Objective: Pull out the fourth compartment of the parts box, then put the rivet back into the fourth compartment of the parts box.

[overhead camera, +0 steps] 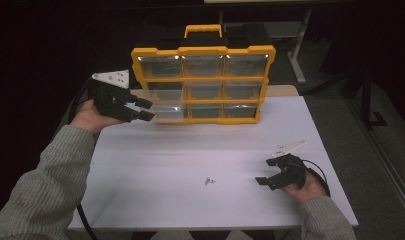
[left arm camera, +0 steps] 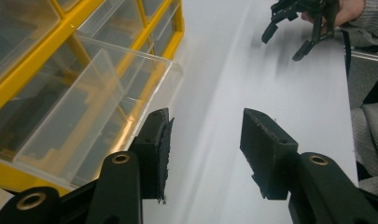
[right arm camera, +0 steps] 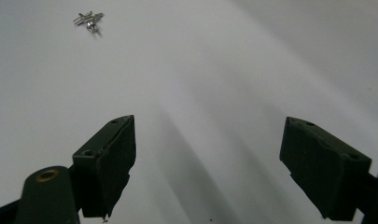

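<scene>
1 yellow organizer [overhead camera: 205, 50] of 9 clear drawers, 1 drawer [left arm camera: 98, 100] pulled out; 1 small screw cluster [overhead camera: 209, 181] on the tabletop [overhead camera: 190, 150]; left tool [overhead camera: 146, 109] and right tool [overhead camera: 266, 182] both gape empty.

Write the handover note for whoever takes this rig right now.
Left gripper: open, empty, beside the pulled-out clear plastic drawer, bottom left of the yellow-framed organiser box.
Right gripper: open, empty, low over the white table.
Small metal screws: loose on the table, left of the right gripper.
Done: drawer drawn out.
Left, probably: pick up the screws, drop them in the drawer, push it shut.
</scene>
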### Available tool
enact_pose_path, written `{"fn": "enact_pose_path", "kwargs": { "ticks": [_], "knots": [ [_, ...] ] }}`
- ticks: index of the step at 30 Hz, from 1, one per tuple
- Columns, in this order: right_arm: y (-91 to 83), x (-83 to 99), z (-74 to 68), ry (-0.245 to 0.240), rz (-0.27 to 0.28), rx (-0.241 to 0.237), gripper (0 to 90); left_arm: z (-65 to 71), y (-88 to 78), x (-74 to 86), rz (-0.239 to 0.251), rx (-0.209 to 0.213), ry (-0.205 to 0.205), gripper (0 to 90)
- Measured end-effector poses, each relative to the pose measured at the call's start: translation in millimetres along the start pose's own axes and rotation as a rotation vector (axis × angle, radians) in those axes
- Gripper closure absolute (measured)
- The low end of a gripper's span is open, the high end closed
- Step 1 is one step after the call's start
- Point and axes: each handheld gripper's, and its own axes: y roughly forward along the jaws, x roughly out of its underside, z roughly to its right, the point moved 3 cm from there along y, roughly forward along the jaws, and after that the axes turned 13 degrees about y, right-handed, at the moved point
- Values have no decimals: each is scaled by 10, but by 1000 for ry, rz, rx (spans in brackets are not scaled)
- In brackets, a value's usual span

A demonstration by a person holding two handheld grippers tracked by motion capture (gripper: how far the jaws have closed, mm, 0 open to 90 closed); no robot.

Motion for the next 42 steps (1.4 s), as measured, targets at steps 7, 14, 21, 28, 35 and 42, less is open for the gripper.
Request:
{"fn": "enact_pose_path", "kwargs": {
  "ticks": [7,14,21,28,35,42],
  "knots": [
    [-21,2,-20,-1,9,2,174,145,9,87,-6,-3,-15,489],
    [-19,19,4,2,3,9,175,239,63,164,1,-11,-36,459],
    [-36,23,17,18,7,9,180,311,107,203,0,-11,-34,440],
    [-53,26,37,12,22,9,184,391,123,227,6,-17,-34,414],
    [-66,30,42,23,22,13,186,467,151,277,5,-28,-39,397],
    [-71,42,39,21,24,10,187,529,209,335,3,-30,-57,377]
  ]
}}
